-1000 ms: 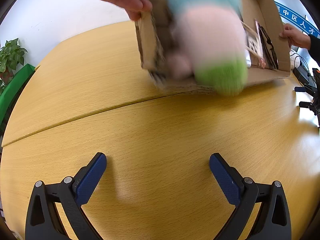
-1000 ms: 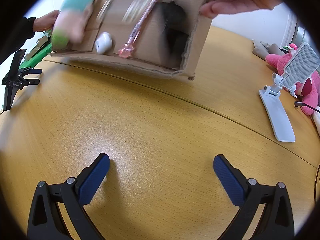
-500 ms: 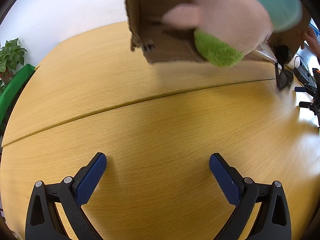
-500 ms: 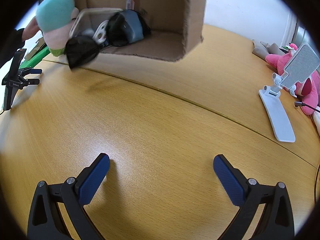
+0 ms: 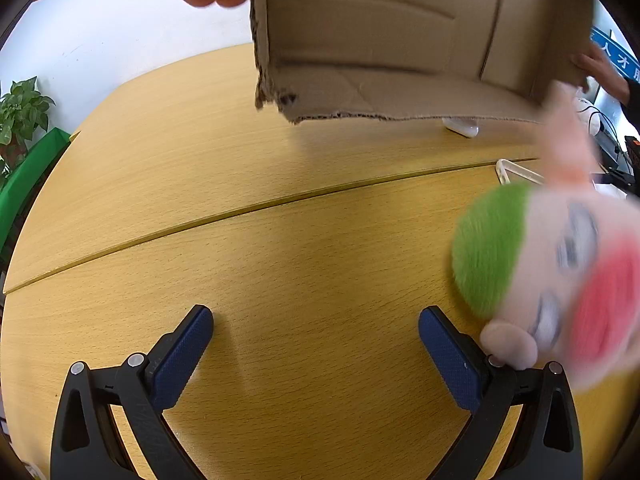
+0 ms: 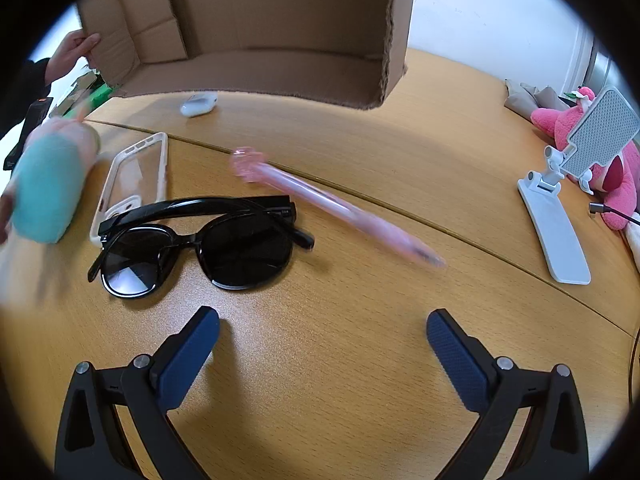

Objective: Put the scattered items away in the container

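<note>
Surface: wooden table [image 6: 360, 360], seam running across it; both grippers sit low over bare wood.
Left gripper [image 5: 316, 344]: jaws spread wide, nothing between them.
Right gripper [image 6: 323, 346]: jaws spread wide, empty.
Plush toy [image 5: 560, 272]: blurred, just beside the left gripper's right finger; cannot tell if it has settled.
Sunglasses [image 6: 200, 240]: nearest item to the right gripper, folded, lenses up.
Pink pen [image 6: 336, 206]: blurred, lying diagonally beside the sunglasses.
Phone case [image 6: 136, 180]: just behind the sunglasses, one temple arm overlapping its near end.
Earbud case [image 6: 199, 104]: far side, near the box edge.
Cardboard box [image 6: 256, 32]: tipped, held off the table by a person's hands [image 6: 76, 46], looks empty.
Step advice: wait until the items stop and the box is set down; probably take the sunglasses first, by the bridge.
</note>
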`<state>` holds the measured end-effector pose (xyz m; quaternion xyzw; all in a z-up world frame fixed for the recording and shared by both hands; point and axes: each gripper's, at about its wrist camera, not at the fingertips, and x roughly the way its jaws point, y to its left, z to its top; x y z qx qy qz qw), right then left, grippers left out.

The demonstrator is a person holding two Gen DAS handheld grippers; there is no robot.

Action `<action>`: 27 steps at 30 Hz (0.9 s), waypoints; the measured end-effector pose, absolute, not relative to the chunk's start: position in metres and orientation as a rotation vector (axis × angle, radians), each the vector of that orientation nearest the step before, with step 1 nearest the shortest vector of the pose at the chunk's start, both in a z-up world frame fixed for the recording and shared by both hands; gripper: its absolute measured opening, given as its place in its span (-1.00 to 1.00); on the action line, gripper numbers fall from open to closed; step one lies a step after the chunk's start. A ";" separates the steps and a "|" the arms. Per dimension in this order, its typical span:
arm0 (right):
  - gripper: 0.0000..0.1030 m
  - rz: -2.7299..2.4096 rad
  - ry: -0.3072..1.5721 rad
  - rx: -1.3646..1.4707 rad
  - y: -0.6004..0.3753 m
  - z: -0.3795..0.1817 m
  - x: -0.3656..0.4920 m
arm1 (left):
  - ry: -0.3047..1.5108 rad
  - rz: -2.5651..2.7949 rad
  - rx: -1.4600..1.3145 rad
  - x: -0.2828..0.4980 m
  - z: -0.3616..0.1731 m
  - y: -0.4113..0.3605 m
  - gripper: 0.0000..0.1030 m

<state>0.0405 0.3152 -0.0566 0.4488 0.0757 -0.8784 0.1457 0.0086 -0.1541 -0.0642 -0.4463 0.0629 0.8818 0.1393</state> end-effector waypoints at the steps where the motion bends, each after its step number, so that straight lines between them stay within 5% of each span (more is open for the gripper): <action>1: 1.00 -2.530 0.218 1.292 0.315 -0.056 0.041 | 0.182 2.548 -1.290 0.009 -0.064 -0.154 1.00; 27: 1.00 -2.539 0.212 1.295 0.313 -0.061 0.041 | 0.185 2.546 -1.288 0.008 -0.066 -0.153 1.00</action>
